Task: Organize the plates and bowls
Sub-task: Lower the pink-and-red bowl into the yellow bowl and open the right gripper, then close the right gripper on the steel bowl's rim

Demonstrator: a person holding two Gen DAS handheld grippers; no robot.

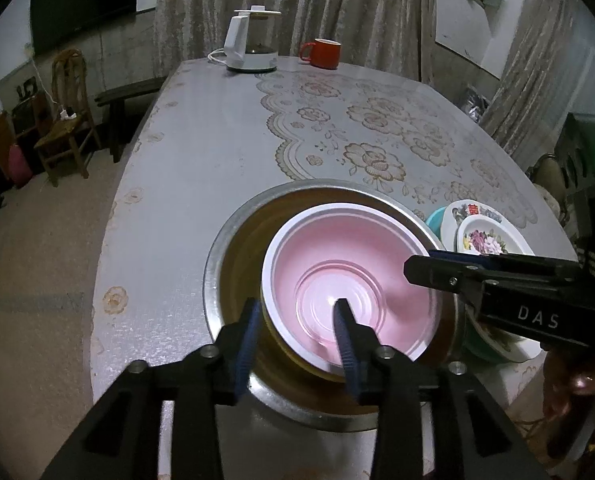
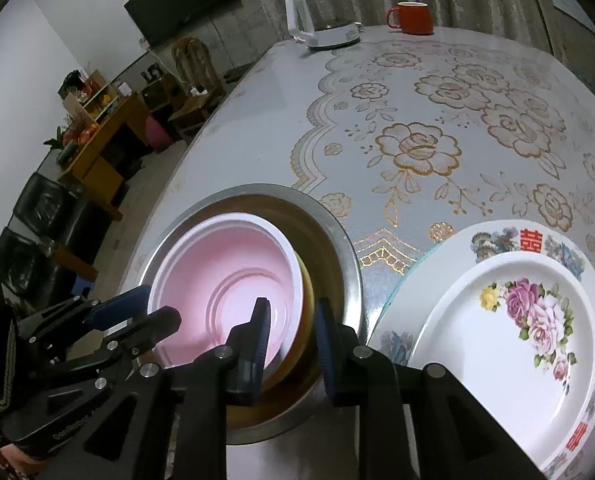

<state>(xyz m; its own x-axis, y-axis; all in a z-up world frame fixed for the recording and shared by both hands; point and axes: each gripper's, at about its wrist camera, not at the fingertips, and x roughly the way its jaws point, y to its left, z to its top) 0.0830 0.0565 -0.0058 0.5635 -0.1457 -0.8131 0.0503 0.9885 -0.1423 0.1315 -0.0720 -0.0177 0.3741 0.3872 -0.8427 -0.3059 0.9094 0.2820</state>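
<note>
A pink bowl (image 1: 357, 256) (image 2: 225, 264) sits nested in a yellow-brown bowl (image 2: 293, 364) inside a steel basin (image 1: 217, 264) (image 2: 345, 248) near the table's front edge. My left gripper (image 1: 297, 306) (image 2: 157, 304) straddles the pink bowl's near rim, one finger outside and one inside, pads off the wall. My right gripper (image 2: 292, 305) (image 1: 421, 264) straddles the rim on the opposite side in the same way, with a gap at each pad. Right of the basin lies a rose-patterned plate (image 2: 509, 328) (image 1: 485, 240) on a larger decorated plate (image 2: 493, 240).
A teal rim (image 2: 401, 280) shows beneath the plate stack. A white kettle (image 1: 251, 46) (image 2: 321, 20) and a red mug (image 1: 325, 53) (image 2: 413, 18) stand at the table's far end. The table edge (image 1: 109, 240) drops off left of the basin. A wooden chair (image 1: 67, 120) stands beyond.
</note>
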